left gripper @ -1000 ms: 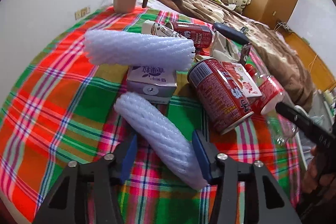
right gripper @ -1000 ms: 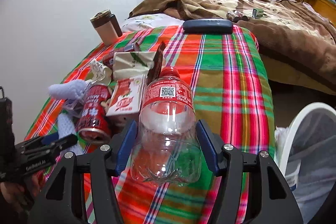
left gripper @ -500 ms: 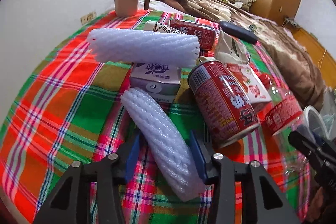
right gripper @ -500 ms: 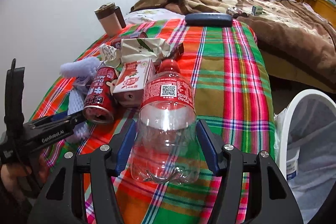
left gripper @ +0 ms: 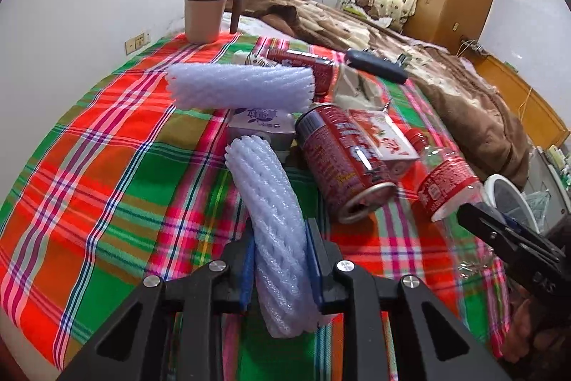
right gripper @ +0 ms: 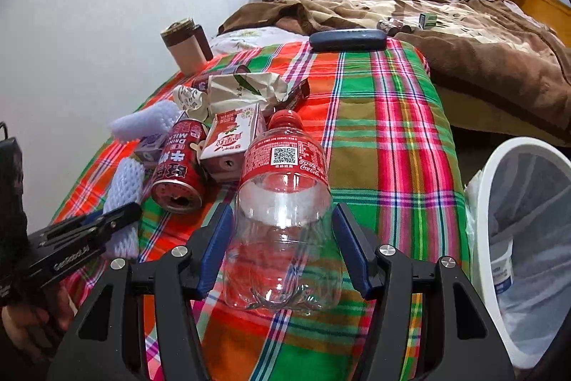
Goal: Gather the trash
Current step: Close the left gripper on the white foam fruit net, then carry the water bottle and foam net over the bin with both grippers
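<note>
My left gripper point(left gripper: 280, 268) is shut on a white foam net sleeve point(left gripper: 273, 224) that lies on the plaid cloth point(left gripper: 107, 174). My right gripper point(right gripper: 282, 243) is shut on a clear plastic cola bottle point(right gripper: 283, 202) with a red label, held over the cloth; the bottle also shows in the left wrist view point(left gripper: 446, 184). A red drink can point(left gripper: 339, 163), a red-and-white carton point(left gripper: 385, 138), a purple milk carton point(left gripper: 260, 124), a second foam sleeve point(left gripper: 239, 86) and another red can point(left gripper: 307, 66) lie in a heap ahead.
A white trash bin point(right gripper: 528, 238) with a liner stands to the right of the table. A brown-lidded mug point(left gripper: 203, 11) and a dark glasses case point(right gripper: 346, 40) sit at the far edge. A bed with a brown blanket point(right gripper: 481, 34) lies beyond.
My left gripper has moved forward and closed its fingers onto the near foam sleeve. My right gripper has kept its hold on the bottle and drawn it back toward the bin side.
</note>
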